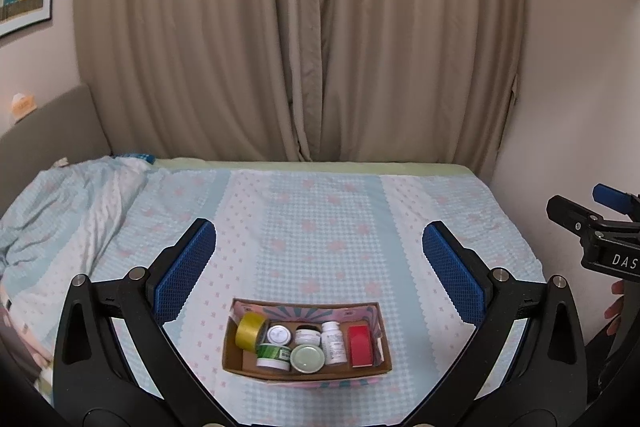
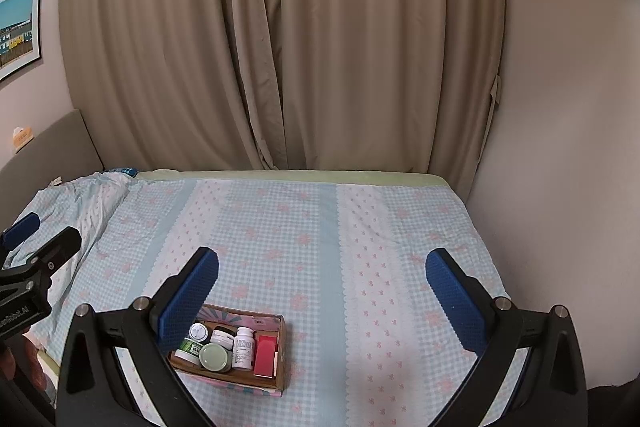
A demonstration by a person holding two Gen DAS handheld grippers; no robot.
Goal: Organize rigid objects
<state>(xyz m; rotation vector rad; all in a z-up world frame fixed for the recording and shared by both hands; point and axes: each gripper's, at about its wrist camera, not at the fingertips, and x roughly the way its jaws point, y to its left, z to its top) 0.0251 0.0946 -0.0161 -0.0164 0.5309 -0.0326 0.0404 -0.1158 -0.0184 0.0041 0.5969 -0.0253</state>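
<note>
the right gripper [image 2: 322, 291] hangs over the bed [image 2: 360, 227] with its blue pads [image 2: 454, 301] spread wide and nothing between them. a cardboard box [image 2: 280, 367] sits on the checked bedspread near the bed's near edge, left of centre, partly behind the left pad. in it a red box [image 2: 265, 355] stands at the right end, a white bottle [image 2: 244, 347] just beside it, then a green-lidded jar [image 2: 214, 355], a green tub [image 2: 190, 349] and two small white jars [image 2: 199, 331] crowded toward the left. the left gripper [image 2: 32, 247] shows at the bed's left edge; its jaws are cut off. beige curtains [image 2: 280, 39] hang behind the far edge, a framed picture [image 2: 18, 31] on the left wall.
</note>
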